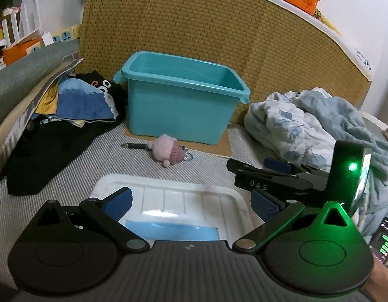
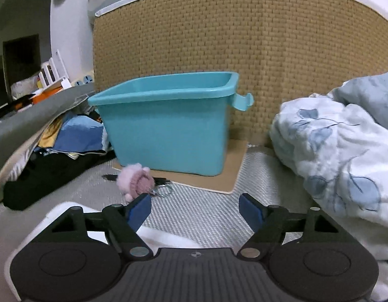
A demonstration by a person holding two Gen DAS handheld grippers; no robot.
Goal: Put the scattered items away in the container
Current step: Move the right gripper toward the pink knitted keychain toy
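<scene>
Both grippers, left and right, fingers wide and empty; approach pink plush keychain low, before teal bin.

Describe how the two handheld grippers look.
The left gripper and right gripper match: black linkage arms with silver pivots, blue ribbed pads, round black housings, a grey ridged centre plate. The right gripper's body carries white "DAS" lettering and a lit green lamp.

Both wrist views sit low and near, facing the teal bin, which they share.
</scene>
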